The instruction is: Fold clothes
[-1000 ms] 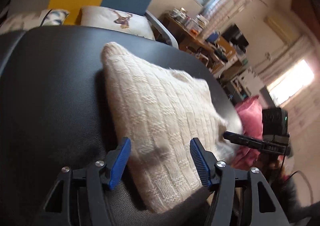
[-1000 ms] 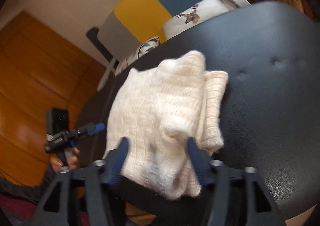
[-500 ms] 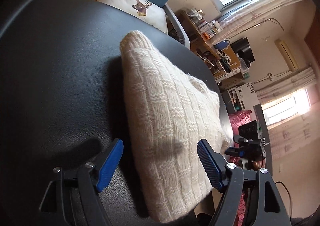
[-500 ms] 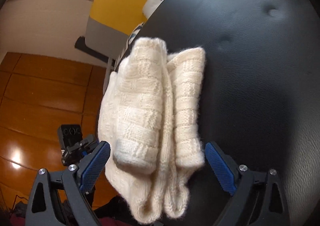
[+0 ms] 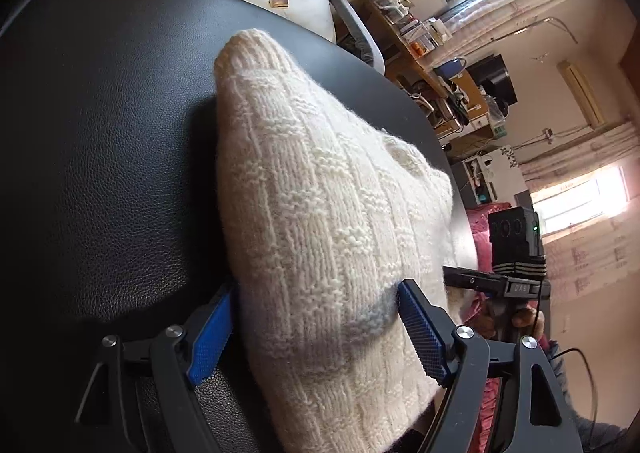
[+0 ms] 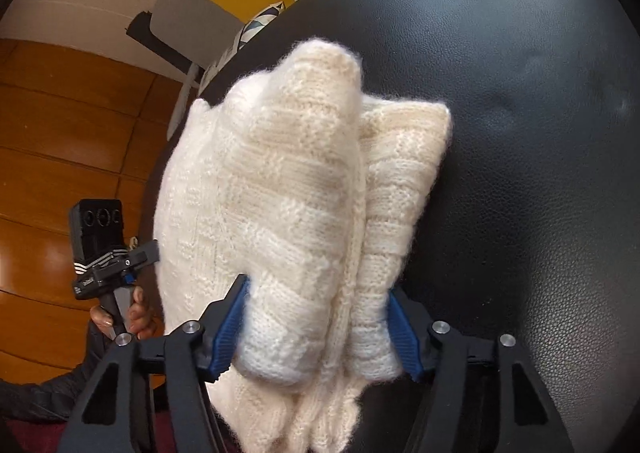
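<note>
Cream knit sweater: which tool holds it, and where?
Both tools straddle the folded cream knit sweater at its near edge. The right tool is closing; firm hold can't be told.

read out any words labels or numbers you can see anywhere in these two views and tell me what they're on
"DAS": seems to read so, small and doubtful, on the right gripper's body, seen from the left wrist.
White mark on the left gripper's body, seen from the right wrist: too blurred to read.
Boxes on the shelves: too small to read.
Sweater: no text.
</note>
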The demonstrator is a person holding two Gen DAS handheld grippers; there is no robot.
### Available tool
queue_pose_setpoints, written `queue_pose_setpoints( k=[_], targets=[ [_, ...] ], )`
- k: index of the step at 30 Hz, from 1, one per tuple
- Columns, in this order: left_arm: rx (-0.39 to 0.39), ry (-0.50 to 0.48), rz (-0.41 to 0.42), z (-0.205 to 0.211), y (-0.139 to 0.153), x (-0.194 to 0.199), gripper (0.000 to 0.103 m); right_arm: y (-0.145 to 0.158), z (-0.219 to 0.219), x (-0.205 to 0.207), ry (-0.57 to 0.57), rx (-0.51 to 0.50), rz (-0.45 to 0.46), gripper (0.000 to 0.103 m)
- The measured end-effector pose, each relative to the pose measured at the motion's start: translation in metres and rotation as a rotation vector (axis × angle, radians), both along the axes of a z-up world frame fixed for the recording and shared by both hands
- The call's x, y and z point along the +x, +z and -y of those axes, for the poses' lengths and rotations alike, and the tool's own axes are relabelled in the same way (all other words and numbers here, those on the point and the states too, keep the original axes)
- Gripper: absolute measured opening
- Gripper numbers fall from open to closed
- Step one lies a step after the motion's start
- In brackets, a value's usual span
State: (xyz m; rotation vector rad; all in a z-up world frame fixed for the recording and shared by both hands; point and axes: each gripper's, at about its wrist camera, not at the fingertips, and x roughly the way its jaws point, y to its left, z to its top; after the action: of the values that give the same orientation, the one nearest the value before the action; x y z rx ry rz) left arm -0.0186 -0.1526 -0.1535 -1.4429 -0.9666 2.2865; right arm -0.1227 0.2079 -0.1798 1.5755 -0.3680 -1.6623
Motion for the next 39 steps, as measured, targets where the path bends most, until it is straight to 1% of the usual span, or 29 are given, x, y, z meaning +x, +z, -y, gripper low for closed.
queue_pose_setpoints(
  k=[1, 3, 5, 7, 8, 10, 11, 12, 13, 14, 16, 19, 21, 24, 29, 35, 38, 39],
  targets=[
    [0.001, 0.005, 0.007, -0.001, 0.0, 0.0, 0.079, -0.002, 0.002, -0.002, -0.001, -0.019, 0.001, 0.067],
    [0.027, 0.029, 0.026, 0.0, -0.004, 0.0, 0.082, -0.006, -0.001, -0.002, -0.012, -0.051, 0.023, 0.068],
    [0.059, 0.052, 0.049, 0.002, -0.01, 0.0, 0.084, -0.007, -0.002, -0.002, -0.012, -0.068, 0.024, 0.07],
    [0.091, 0.069, 0.076, 0.001, -0.016, -0.001, 0.086, -0.004, -0.002, 0.002, -0.003, -0.076, 0.007, 0.074],
    [0.089, 0.068, 0.069, 0.0, -0.016, -0.001, 0.087, -0.002, 0.0, 0.003, 0.003, -0.074, -0.005, 0.076],
    [0.079, 0.064, 0.05, -0.003, -0.016, 0.0, 0.087, 0.0, 0.003, 0.005, 0.0, -0.059, -0.019, 0.076],
    [0.063, 0.057, 0.041, -0.006, -0.014, -0.001, 0.087, 0.001, 0.004, 0.005, -0.002, -0.051, -0.025, 0.073],
    [0.043, 0.049, 0.031, -0.007, -0.012, -0.002, 0.083, 0.002, 0.005, 0.006, -0.004, -0.043, -0.032, 0.061],
    [0.018, 0.045, 0.025, -0.008, -0.01, -0.002, 0.075, 0.007, 0.008, 0.007, -0.008, -0.033, -0.053, 0.058],
    [0.012, 0.048, 0.024, -0.009, -0.009, -0.002, 0.07, 0.011, 0.011, 0.009, -0.012, -0.022, -0.074, 0.054],
    [0.005, 0.055, 0.018, -0.009, -0.006, -0.001, 0.055, 0.017, 0.016, 0.012, -0.021, -0.01, -0.105, 0.05],
    [-0.02, 0.057, -0.005, -0.012, -0.001, 0.004, 0.047, 0.022, 0.019, 0.016, -0.033, -0.005, -0.132, 0.045],
    [-0.045, 0.06, -0.022, -0.015, 0.003, 0.007, 0.046, 0.026, 0.021, 0.018, -0.037, -0.004, -0.143, 0.044],
    [-0.054, 0.071, -0.041, -0.017, 0.004, 0.01, 0.045, 0.031, 0.023, 0.019, -0.036, -0.012, -0.152, 0.043],
    [-0.098, 0.068, -0.078, -0.02, 0.013, 0.013, 0.045, 0.036, 0.026, 0.02, -0.041, -0.039, -0.152, 0.042],
    [-0.144, 0.075, -0.152, -0.023, 0.03, 0.018, 0.045, 0.04, 0.026, 0.016, -0.024, -0.103, -0.159, 0.042],
    [-0.171, 0.087, -0.188, -0.019, 0.041, 0.029, 0.045, 0.041, 0.04, 0.016, 0.0, -0.134, -0.153, 0.042],
    [-0.175, 0.095, -0.194, -0.017, 0.043, 0.032, 0.045, 0.04, 0.033, 0.008, 0.009, -0.144, -0.15, 0.042]
  ],
)
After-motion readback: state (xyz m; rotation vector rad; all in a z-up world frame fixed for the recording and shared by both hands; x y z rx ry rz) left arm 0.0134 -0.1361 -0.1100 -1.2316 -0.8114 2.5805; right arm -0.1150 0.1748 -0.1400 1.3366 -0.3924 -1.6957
